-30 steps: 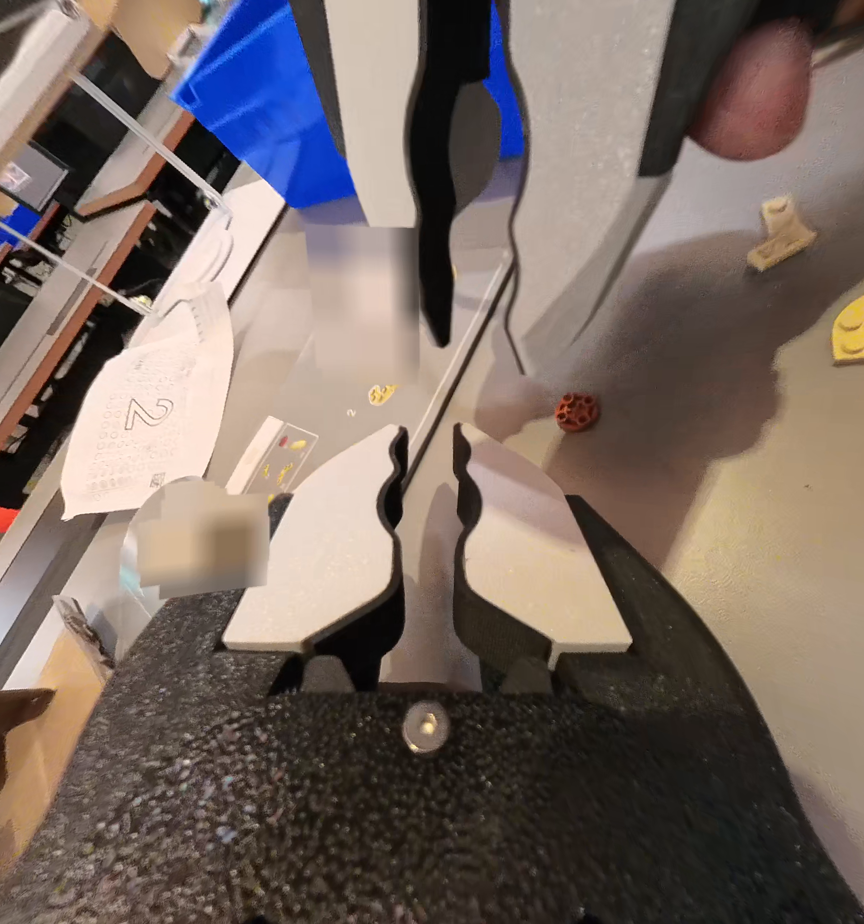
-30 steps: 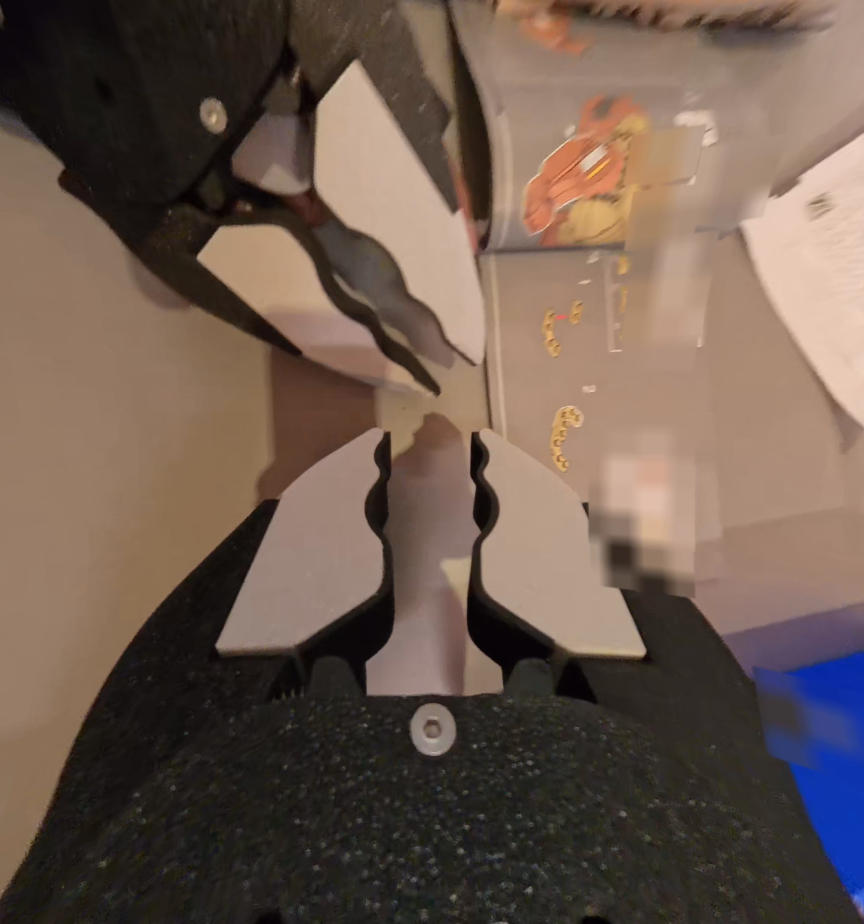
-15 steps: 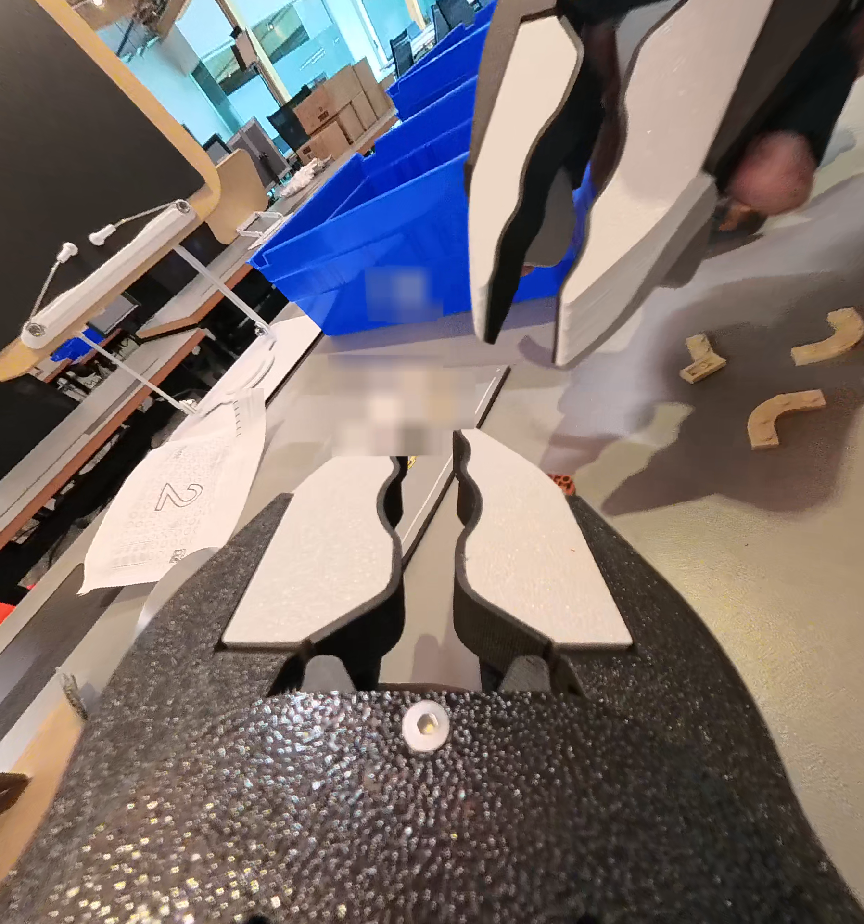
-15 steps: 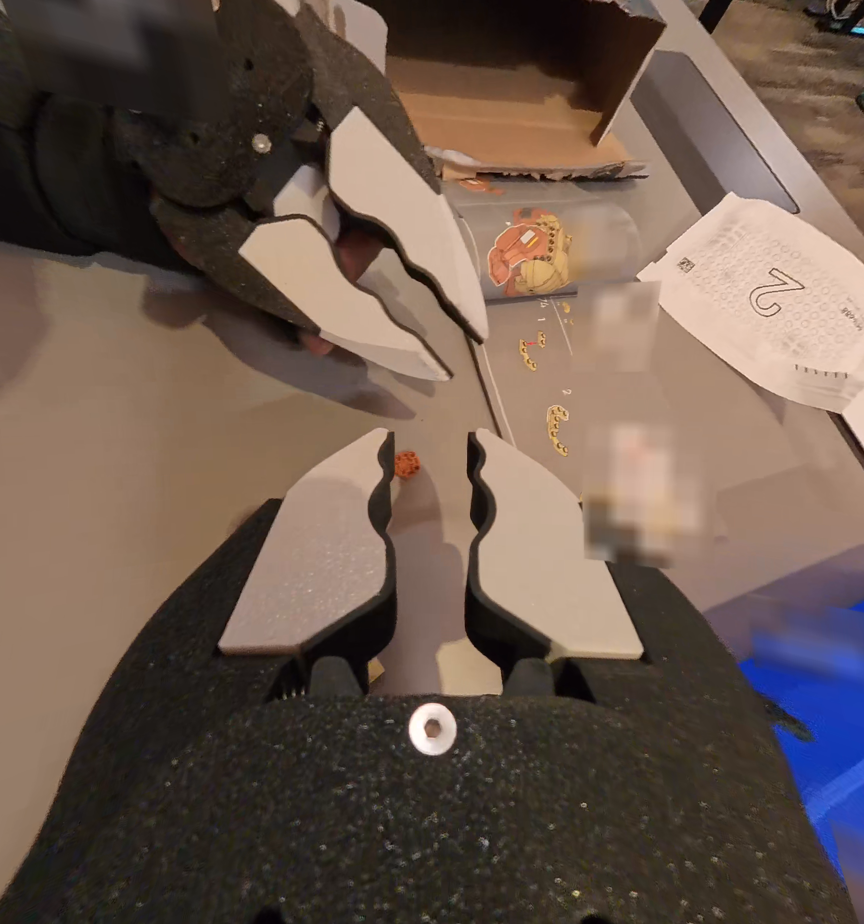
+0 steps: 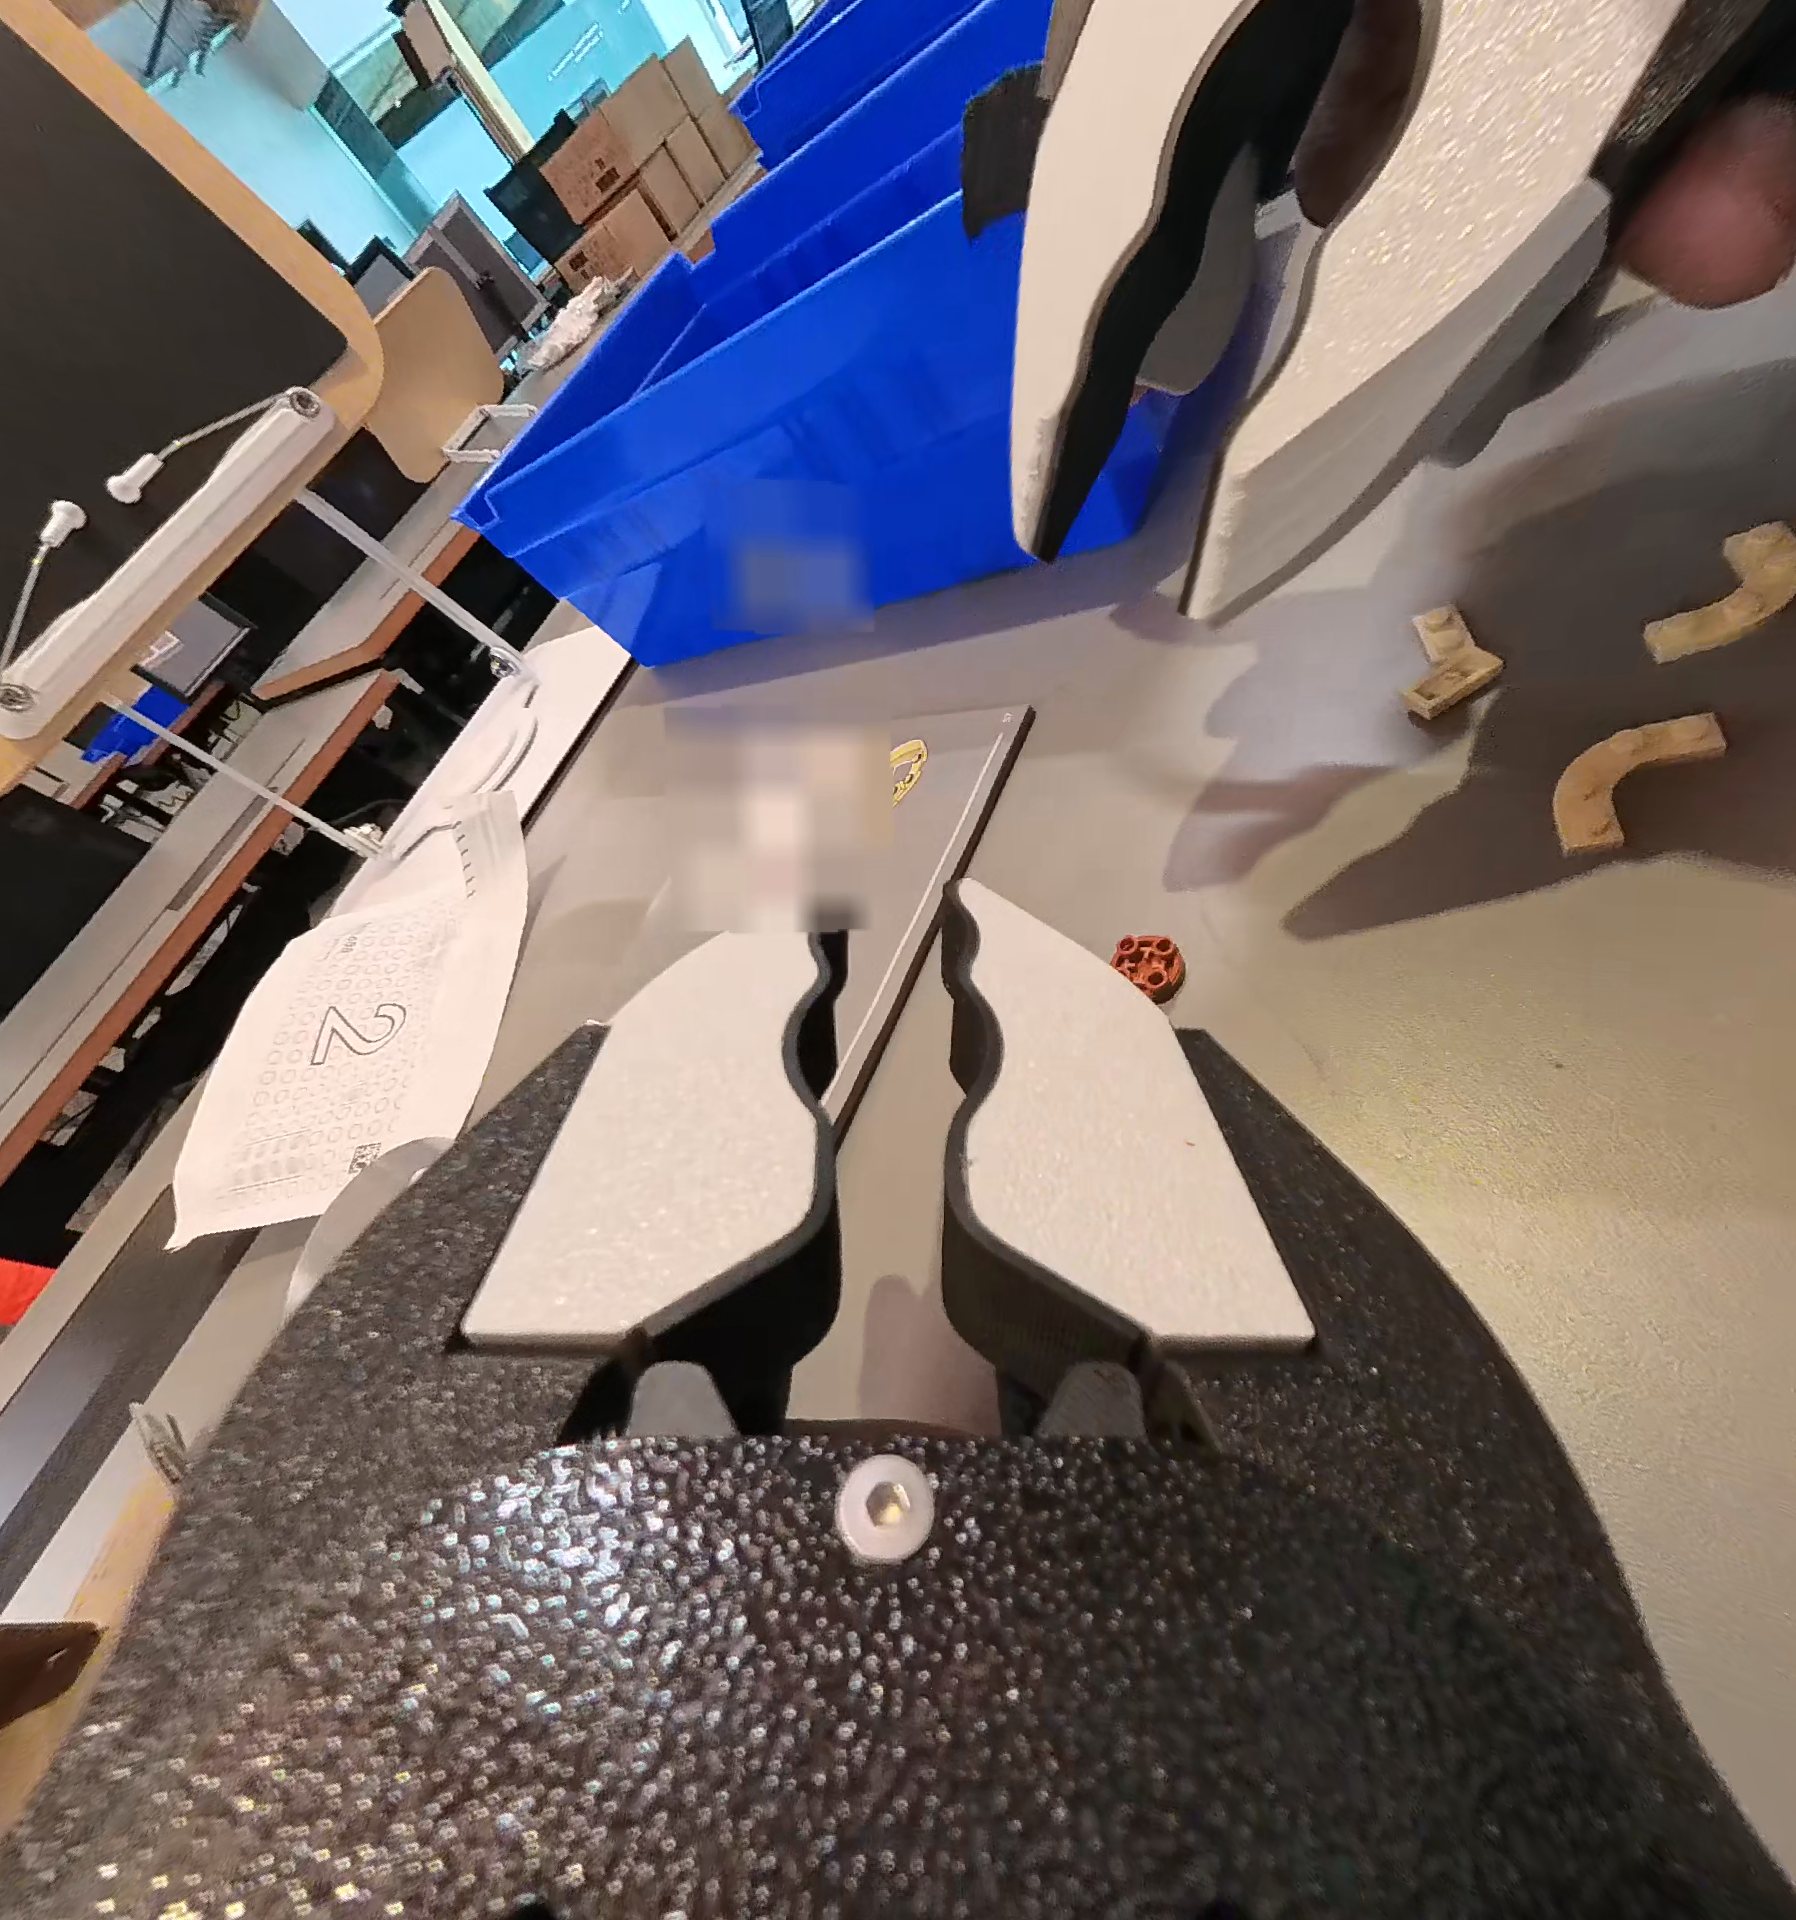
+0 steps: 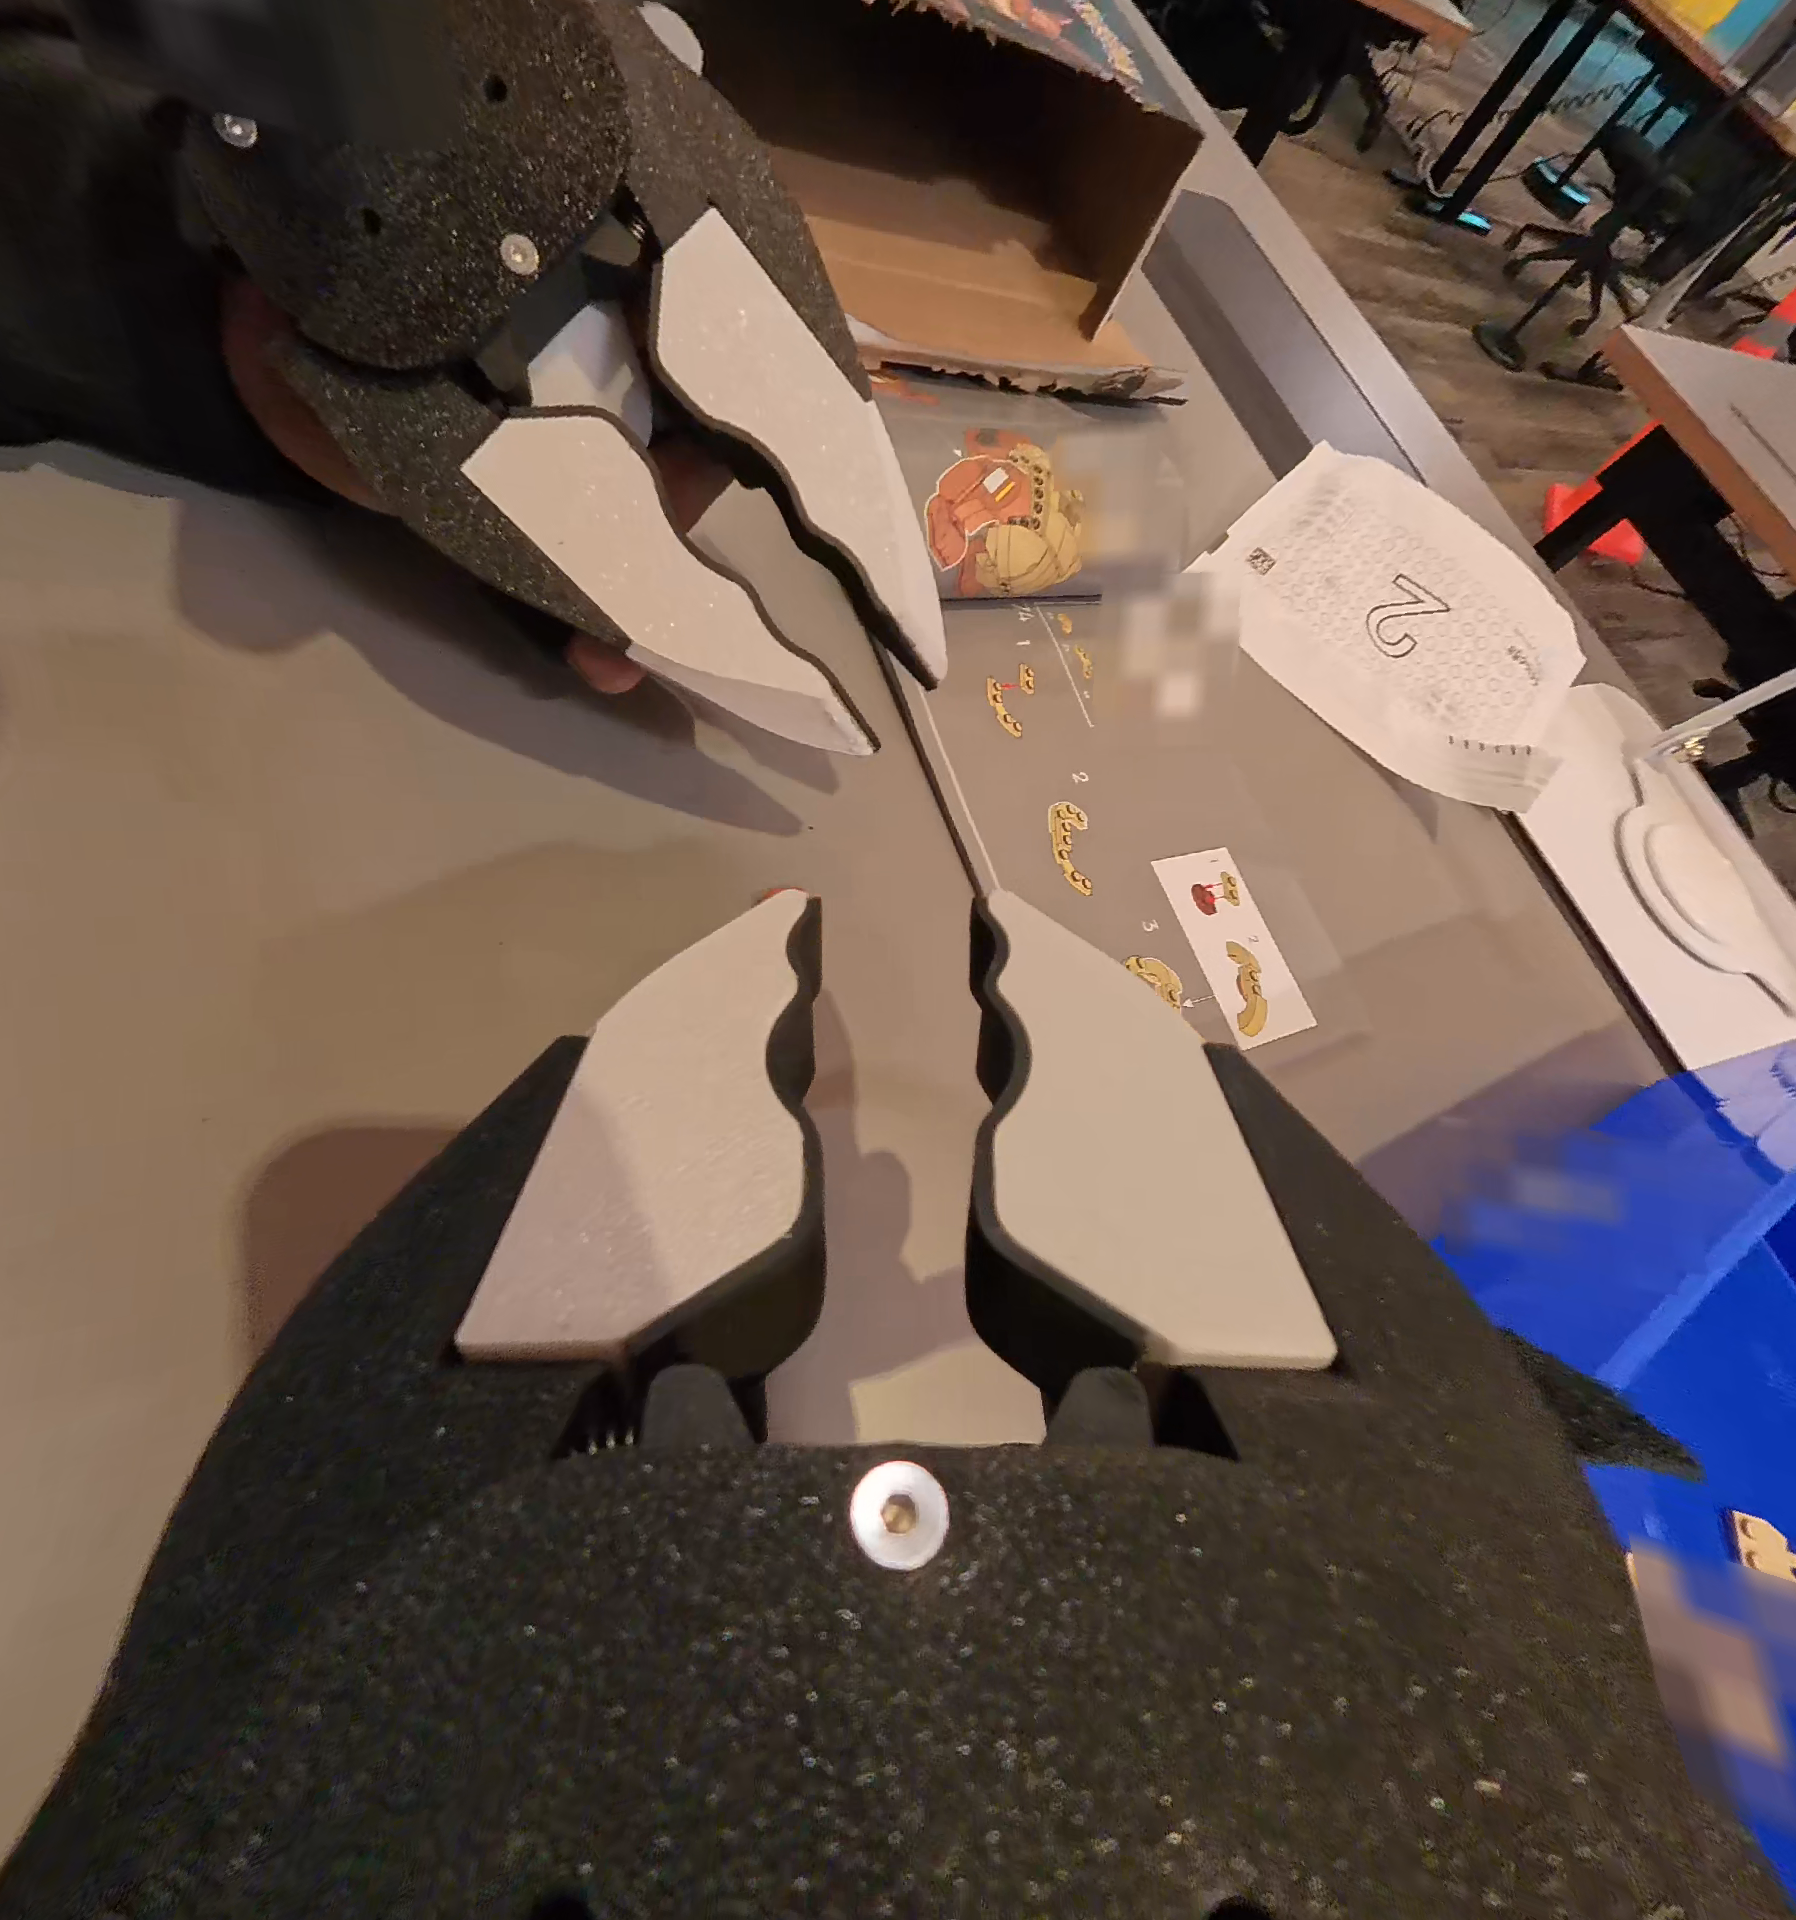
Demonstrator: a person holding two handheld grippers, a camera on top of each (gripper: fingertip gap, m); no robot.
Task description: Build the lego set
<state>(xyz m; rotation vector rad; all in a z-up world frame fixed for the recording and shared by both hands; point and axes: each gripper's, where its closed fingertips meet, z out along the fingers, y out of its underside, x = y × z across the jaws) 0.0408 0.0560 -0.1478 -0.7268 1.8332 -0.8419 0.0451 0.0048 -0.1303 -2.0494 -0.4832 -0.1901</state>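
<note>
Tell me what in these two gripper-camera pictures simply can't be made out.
- Small red round studded piece: clear in the left wrist view; in the right wrist view only a red sliver shows past that gripper's finger.
- Open brown cardboard box: cut off by the top edge of the right wrist view.
- Grey instruction sheet: parts are blurred in both views.
- Blue plastic bin: contents are blurred in the right wrist view.

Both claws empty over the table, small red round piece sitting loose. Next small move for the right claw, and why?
Probably ease the right claw slightly to its left and down over the red round piece. Its fingers stand apart with nothing between them, and the piece lies loose on the grey table, peeking out just beyond the tip of its left finger.
</note>
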